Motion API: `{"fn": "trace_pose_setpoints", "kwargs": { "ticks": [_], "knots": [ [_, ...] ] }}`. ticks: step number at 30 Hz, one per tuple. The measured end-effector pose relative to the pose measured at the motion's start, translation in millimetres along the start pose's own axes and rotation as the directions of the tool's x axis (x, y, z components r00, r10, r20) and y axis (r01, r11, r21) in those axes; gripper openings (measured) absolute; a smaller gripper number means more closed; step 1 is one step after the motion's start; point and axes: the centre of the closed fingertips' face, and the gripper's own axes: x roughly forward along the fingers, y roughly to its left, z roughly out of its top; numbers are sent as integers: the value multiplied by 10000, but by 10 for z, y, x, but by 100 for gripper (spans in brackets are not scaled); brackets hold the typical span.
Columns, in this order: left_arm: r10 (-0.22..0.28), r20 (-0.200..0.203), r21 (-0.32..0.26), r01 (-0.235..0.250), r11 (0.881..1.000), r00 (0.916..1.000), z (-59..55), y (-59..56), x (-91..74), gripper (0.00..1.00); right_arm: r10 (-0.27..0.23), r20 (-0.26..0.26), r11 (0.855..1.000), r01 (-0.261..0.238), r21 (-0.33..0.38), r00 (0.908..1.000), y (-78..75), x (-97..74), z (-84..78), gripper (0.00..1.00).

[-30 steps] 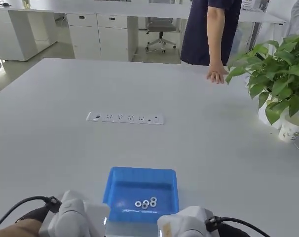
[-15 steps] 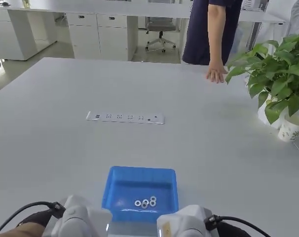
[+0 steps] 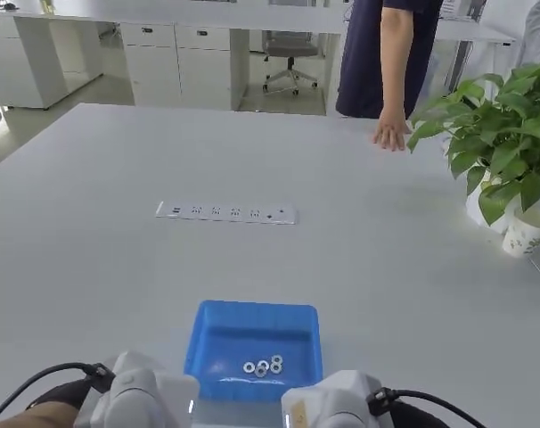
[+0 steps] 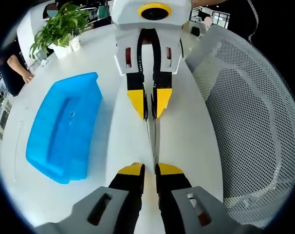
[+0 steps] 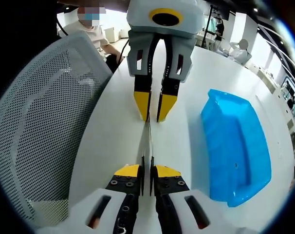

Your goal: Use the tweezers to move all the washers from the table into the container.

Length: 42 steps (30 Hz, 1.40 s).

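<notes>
Head view: above and behind the blue container (image 3: pixel 257 309), facing forward and down. Left hand-held gripper (image 4: pixel 150 168) and right hand-held gripper (image 5: pixel 147 170) views: low over the tabletop (image 4: pixel 186 122), close beside the container, facing each other. Container shared by all.

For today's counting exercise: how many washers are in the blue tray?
4 washers in the tray, a row near its front: left, middle, two touching at right. Tiny; overlap may hide more.

White table (image 3: pixel 92 267) carries blue container (image 3: pixel 257 309) (washers (image 3: pixel 263 366) inside), power strip (image 3: pixel 225 213), potted plant (image 3: pixel 502 152).
</notes>
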Motion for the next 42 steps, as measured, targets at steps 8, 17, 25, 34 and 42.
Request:
{"fn": "trace_pose_setpoints", "kwargs": {
  "ticks": [8, 17, 25, 34, 42],
  "knots": [
    [268, 33, -93, -268, 9996, 9996, -14, 65, -42, 15, -176, 9, 9998, 176, 51, 9998, -41, 13, 31, 18],
    [277, -14, -207, -277, 9994, 9996, -54, 63, -77, 17, -302, 103, 9995, 301, 105, 9995, -80, -13, 56, 23],
    [348, 92, -320, -345, 9989, 9994, -46, 63, -158, 22, -646, 282, 9977, 641, 198, 9975, -163, -155, 99, 27],
    [729, 605, -863, -676, 9940, 9955, -20, 109, -351, 29, -1218, 418, 9907, 1188, 669, 9917, -291, -386, 72, 34],
    [1317, 1408, -1742, -1064, 9789, 9812, 25, 165, -564, 37, -1939, 716, 9718, 1816, 1504, 9784, -395, -618, 7, 44]
  ]
}}
